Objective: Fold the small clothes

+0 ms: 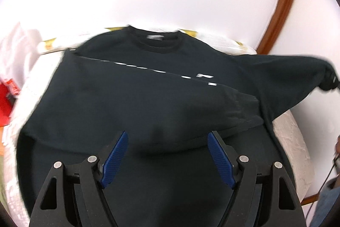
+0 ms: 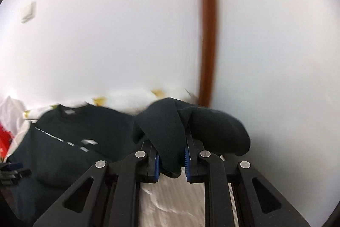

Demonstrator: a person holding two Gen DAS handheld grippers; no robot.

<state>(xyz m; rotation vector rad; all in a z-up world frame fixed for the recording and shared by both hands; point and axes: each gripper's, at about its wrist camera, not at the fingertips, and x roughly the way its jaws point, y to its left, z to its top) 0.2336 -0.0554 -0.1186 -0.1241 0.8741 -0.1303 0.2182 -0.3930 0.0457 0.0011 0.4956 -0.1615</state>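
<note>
From the left wrist we see our left claw (image 1: 167,142) spread wide and empty over the black sweatshirt (image 1: 131,86), which lies flat on the white-covered desk (image 1: 291,142), one sleeve folded across. From the right wrist, our right claw (image 2: 171,154) pinches the other sleeve (image 2: 167,127), lifted.

Dark navy sweatshirt (image 1: 136,99) lies front-up on a white textured surface, collar (image 1: 156,40) at the far edge. One sleeve (image 1: 191,107) is folded across the chest, partly covering white print. The other sleeve (image 2: 170,131) is lifted clear, its cuff pinched and bunched.
</note>
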